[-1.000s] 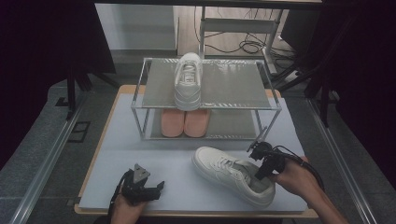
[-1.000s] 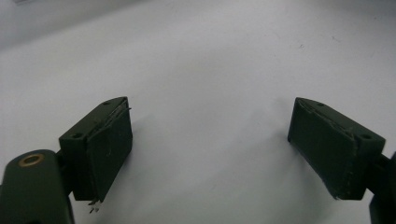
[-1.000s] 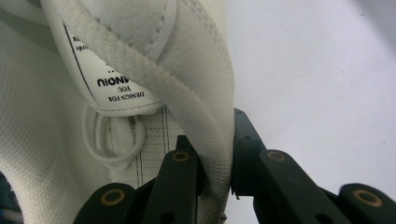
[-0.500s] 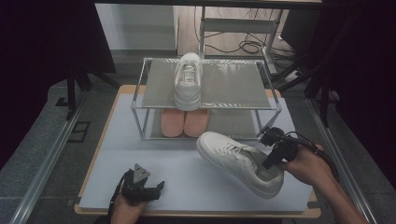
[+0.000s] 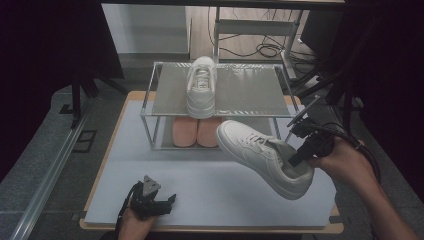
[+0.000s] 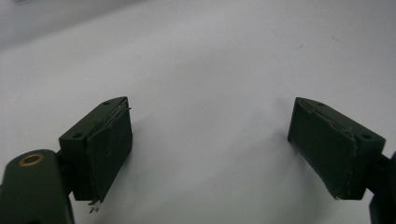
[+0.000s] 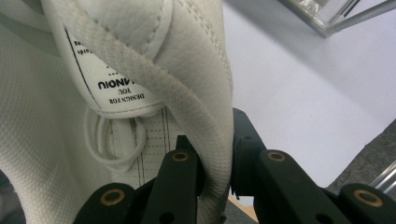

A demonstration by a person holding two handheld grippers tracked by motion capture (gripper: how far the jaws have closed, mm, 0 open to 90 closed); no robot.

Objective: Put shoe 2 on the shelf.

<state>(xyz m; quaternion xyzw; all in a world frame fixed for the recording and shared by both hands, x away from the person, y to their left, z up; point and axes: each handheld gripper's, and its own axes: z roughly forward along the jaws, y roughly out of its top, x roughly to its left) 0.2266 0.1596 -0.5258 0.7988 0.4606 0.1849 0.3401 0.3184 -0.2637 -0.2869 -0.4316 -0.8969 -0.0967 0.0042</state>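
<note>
A white sneaker [image 5: 262, 156] hangs tilted above the white mat, toe toward the rack. My right gripper [image 5: 296, 159] is shut on the side wall of its collar. In the right gripper view the black jaws pinch the sneaker's collar wall [image 7: 212, 135] from inside and outside, and the tongue label [image 7: 112, 88] shows above them. A second white sneaker [image 5: 201, 86] lies on the top shelf of the metal rack [image 5: 165, 95]. My left gripper [image 5: 162, 204] rests low near the mat's front edge, open, with bare mat between its pads [image 6: 105, 149].
Two pinkish shoes [image 5: 196, 132] lie soles up on the rack's lower shelf. The white mat [image 5: 150, 165] sits on a wooden board [image 5: 102, 165]. Dark stands and cables surround the table at the back and right.
My right gripper has lifted the sneaker off the mat and carried it up and toward the rack. The left gripper has stayed put.
</note>
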